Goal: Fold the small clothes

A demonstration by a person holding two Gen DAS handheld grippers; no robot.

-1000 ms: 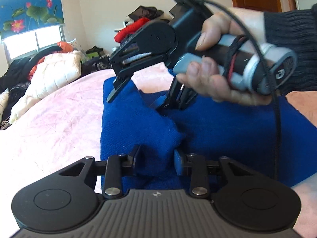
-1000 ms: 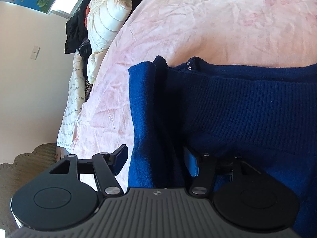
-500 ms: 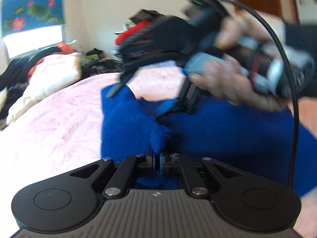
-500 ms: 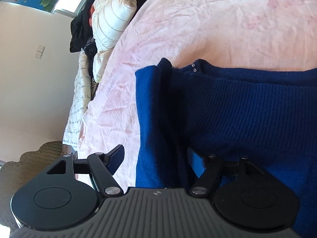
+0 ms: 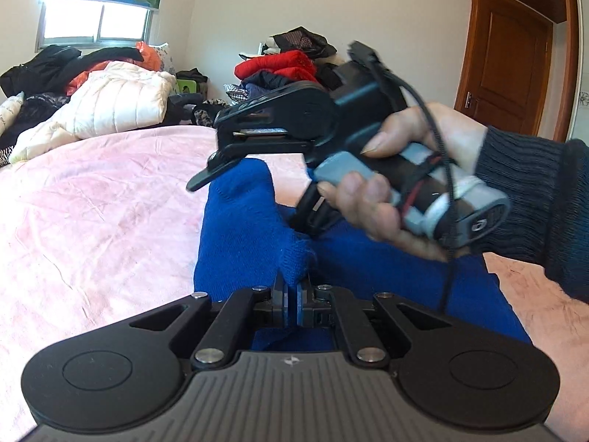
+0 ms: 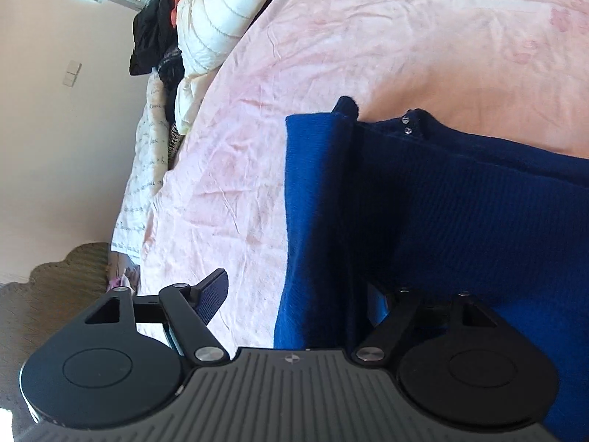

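Observation:
A blue knit sweater lies on the pink bed sheet. My left gripper is shut on a pinched-up fold of it, lifting the cloth into a small peak. In the left wrist view a hand holds my right gripper over the sweater's far part. In the right wrist view the right gripper straddles the sweater's folded left edge. Its jaws are closing. The left finger stands clear over the sheet, and the right finger lies under the cloth.
A white quilted jacket and dark clothes are heaped at the bed's far left, under a window. A pile of red and dark clothes sits at the back. A wooden door is at right. A floor mat lies beside the bed.
My left gripper closed on a fold of the blue sweater and raised it while rolling. The right gripper shifted a little along the sweater's edge, its jaws widening and then narrowing.

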